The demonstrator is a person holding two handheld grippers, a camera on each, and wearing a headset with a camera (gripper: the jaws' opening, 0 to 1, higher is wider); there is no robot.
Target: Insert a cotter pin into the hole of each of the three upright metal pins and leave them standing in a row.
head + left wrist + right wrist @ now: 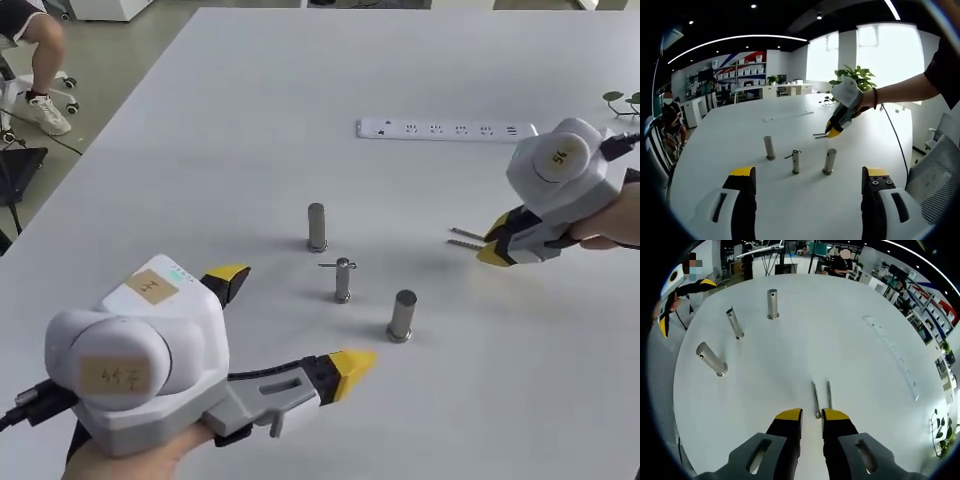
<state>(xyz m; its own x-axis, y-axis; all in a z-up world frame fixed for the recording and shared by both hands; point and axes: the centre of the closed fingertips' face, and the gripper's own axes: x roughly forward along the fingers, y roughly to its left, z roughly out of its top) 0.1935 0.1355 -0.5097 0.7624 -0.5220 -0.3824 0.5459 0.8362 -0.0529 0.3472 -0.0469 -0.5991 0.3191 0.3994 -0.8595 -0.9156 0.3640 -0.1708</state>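
Three upright metal pins stand in a slanted row on the white table: a far pin, a middle pin with a cotter pin through its hole, and a near pin. Two loose cotter pins lie side by side to the right. My right gripper is down at their near ends. In the right gripper view its jaws stand a narrow gap apart, with the head of one cotter pin between the tips. My left gripper is held open and empty, short of the row.
A white power strip lies at the back right of the table. A small plant shows at the right edge. A seated person is beyond the table's left edge. Bare table surrounds the three pins.
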